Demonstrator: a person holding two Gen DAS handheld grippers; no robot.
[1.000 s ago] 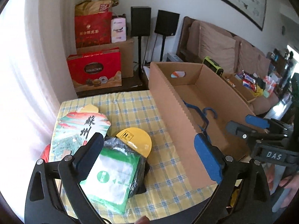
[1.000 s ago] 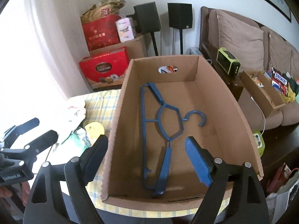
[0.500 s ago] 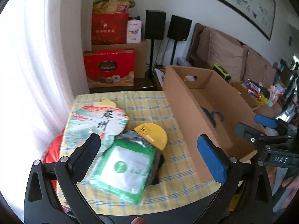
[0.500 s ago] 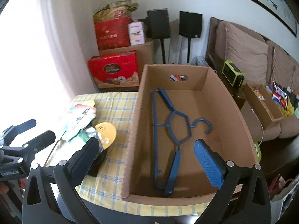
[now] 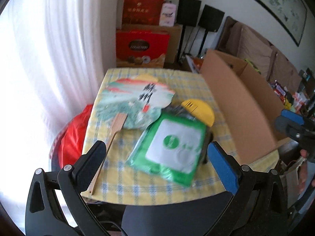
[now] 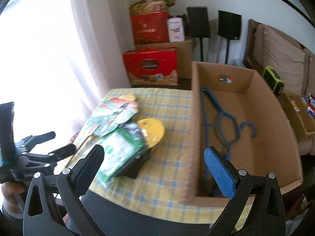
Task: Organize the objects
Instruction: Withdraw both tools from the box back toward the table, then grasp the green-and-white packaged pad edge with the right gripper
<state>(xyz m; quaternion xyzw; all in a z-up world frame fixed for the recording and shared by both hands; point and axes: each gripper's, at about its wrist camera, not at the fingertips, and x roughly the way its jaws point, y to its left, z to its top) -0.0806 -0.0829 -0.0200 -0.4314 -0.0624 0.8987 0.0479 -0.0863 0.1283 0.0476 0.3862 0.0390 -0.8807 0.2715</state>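
The left gripper (image 5: 156, 162) hangs over the near edge of the table (image 5: 177, 78), jaws wide apart and empty. The right gripper (image 6: 153, 169) has just been opening its jaws; nothing is between them. A green packet (image 5: 175, 147) lies near the table's front edge, on a yellow disc (image 5: 198, 111), touching a paper fan (image 5: 133, 102). A blue hanger (image 6: 222, 122) lies inside the cardboard box (image 6: 275, 122) on the table's right side.

Likely a home living room, cushioned sofa (image 6: 279, 59), speakers (image 6: 197, 21), framed painting (image 5: 275, 5)
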